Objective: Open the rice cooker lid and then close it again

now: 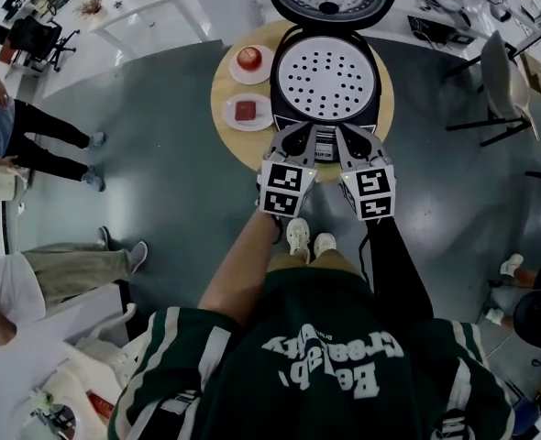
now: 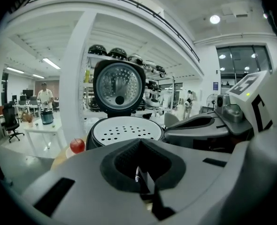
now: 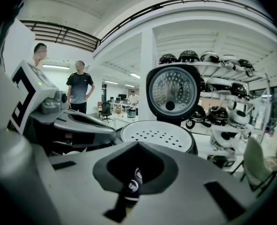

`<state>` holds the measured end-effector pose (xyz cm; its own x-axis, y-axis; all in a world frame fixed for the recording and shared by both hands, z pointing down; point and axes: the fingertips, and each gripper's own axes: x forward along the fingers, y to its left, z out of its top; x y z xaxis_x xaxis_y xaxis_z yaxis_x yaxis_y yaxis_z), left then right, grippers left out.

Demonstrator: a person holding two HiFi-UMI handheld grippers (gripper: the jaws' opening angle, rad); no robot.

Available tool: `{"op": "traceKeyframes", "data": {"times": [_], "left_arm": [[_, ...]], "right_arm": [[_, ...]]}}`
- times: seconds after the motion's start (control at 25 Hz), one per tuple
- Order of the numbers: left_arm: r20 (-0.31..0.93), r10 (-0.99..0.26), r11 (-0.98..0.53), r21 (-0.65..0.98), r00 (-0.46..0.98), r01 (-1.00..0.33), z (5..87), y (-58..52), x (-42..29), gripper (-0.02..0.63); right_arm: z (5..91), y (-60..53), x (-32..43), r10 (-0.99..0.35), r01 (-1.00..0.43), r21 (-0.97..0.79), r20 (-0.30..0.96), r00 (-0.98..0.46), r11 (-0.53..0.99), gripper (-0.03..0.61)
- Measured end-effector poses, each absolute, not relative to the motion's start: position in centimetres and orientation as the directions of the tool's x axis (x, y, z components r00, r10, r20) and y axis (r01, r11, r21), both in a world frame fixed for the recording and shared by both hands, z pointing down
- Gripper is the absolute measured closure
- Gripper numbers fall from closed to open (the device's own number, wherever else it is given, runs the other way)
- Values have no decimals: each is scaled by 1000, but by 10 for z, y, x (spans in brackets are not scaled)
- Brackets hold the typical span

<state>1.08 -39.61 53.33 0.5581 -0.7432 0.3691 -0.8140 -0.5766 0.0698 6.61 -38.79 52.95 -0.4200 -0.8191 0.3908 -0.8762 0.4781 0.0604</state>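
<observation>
Overall: I read all three views as bright and evenly lit, in a cool white.
Sources: a round ceiling lamp far right and strip lights far left, in the left gripper view.
Glare: soft highlights on the lid, on its metal face.
Shadows: faint on the floor; darkest in the notch of the left gripper and the right gripper.
Distortion: the gripper views bend the white column and go black at the corners.
Focus: the near gripper bodies look soft to me, the far room sharper.

We seem to be in a big open lab-cum-office: rows of helmets, white desks strewn with gear, office chairs on a grey floor, strip lights overhead, and people standing about.
</observation>
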Motion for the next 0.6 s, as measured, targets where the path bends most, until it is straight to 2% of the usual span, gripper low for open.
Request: {"op": "traceKeyframes", "data": {"times": [0.6], "left_arm": [[362,-729,-585,112,581,-804,535,-395,11,618]], "right_arm": [[530,-388,66,-822,-879,56,385,-419,474,574]]}}
